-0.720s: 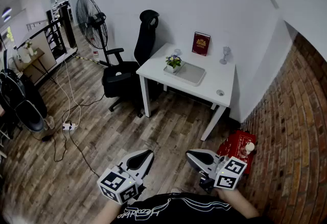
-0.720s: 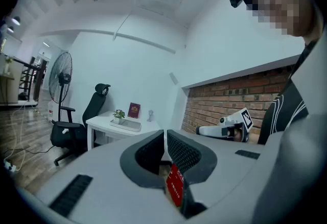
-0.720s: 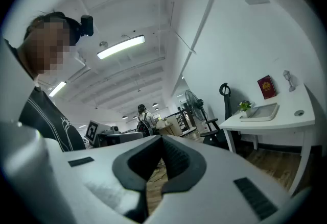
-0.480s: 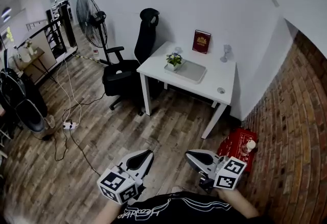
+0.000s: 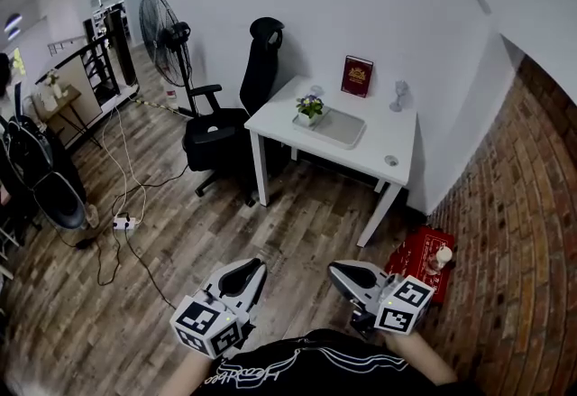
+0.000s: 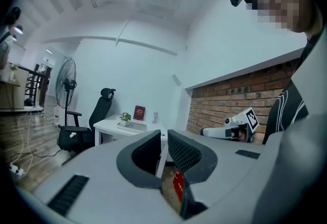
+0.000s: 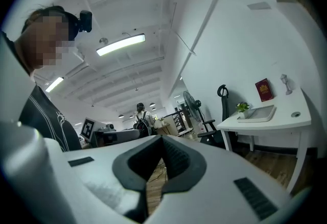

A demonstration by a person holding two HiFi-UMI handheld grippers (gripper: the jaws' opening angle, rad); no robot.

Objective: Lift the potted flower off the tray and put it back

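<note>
Far ahead of the left gripper, potted flower stands on tray.

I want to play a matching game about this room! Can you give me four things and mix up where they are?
Things:
1. potted flower
2. red book
3. office chair
4. red box

Places:
A. on the floor by the brick wall
B. standing at the back of the table
C. at the left end of the tray
D. on the floor, left of the table

Right pairs: 1-C, 2-B, 3-D, 4-A.
</note>
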